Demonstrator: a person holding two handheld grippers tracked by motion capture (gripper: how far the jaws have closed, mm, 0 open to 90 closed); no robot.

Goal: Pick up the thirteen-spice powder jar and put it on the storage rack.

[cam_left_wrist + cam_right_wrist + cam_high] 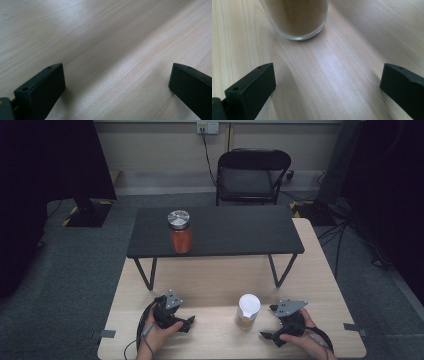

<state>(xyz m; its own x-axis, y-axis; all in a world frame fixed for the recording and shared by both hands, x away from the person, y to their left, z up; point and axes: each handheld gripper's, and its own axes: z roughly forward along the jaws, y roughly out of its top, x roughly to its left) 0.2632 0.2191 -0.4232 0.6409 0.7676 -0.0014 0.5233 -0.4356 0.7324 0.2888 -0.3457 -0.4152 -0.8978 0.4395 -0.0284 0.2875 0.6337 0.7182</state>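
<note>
High view: white-lidded jar [248,310] between grippers

A long wooden bench [320,285] fills the middle of the room. A small black table [240,232] stands on its far part, on thin bent legs. A jar with red stuff [180,232] and a shiny silver lid stands upright on the black table, near its left end. Behind the bench there is a black folding chair [252,176] on the grey floor [70,270]. A wall plug [207,127] sits up on the pale wall, and a black cord hangs down from it. Dark curtains hang at both sides.
</note>
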